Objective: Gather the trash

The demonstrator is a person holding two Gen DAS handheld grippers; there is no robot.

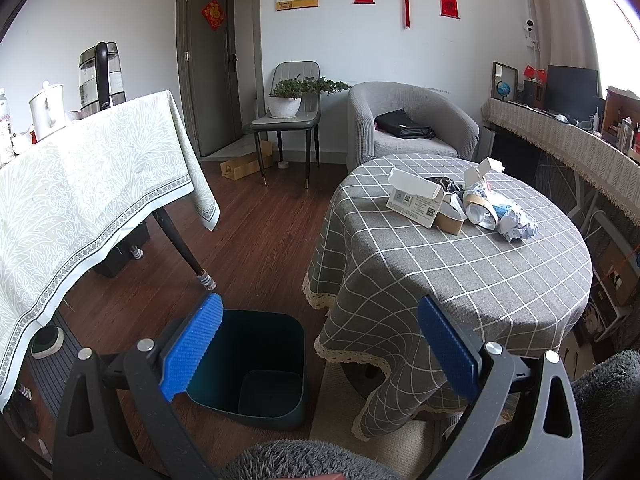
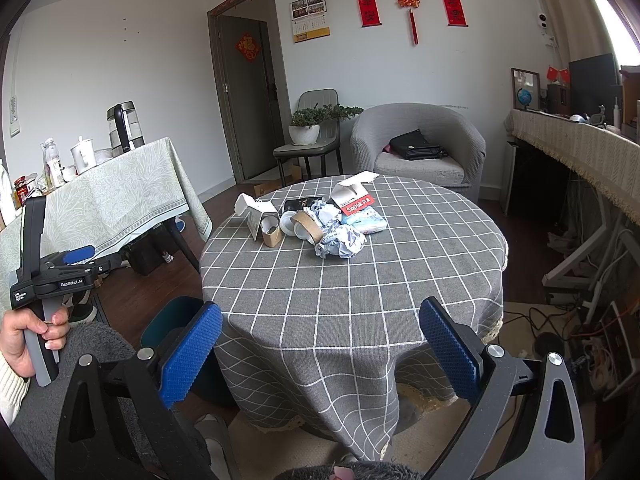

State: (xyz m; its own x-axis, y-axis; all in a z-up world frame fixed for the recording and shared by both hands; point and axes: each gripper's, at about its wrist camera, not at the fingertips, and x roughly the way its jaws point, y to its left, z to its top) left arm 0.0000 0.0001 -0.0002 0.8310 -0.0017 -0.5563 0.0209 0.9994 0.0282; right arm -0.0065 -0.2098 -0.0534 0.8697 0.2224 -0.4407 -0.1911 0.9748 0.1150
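A heap of trash (image 2: pixel 320 220) lies on the far half of the round table with the grey checked cloth (image 2: pixel 360 288): white cartons, cardboard tubes (image 2: pixel 272 232), a red packet (image 2: pixel 358 205) and crumpled paper (image 2: pixel 340 242). The left wrist view shows the same heap (image 1: pixel 460 204), with a white carton (image 1: pixel 416 202) in front. A dark teal bin (image 1: pixel 256 364) stands empty on the floor left of the table. My left gripper (image 1: pixel 320 352) hangs open above the bin, holding nothing. My right gripper (image 2: pixel 320 352) is open over the table's near edge, well short of the heap.
A second table with a pale patterned cloth (image 1: pixel 80 200) stands to the left, carrying a kettle (image 1: pixel 100 76) and bottles. Behind the round table are a grey armchair (image 2: pixel 420 144) with a black bag, and a chair with a potted plant (image 2: pixel 306 128). A long sideboard (image 2: pixel 580 152) runs along the right.
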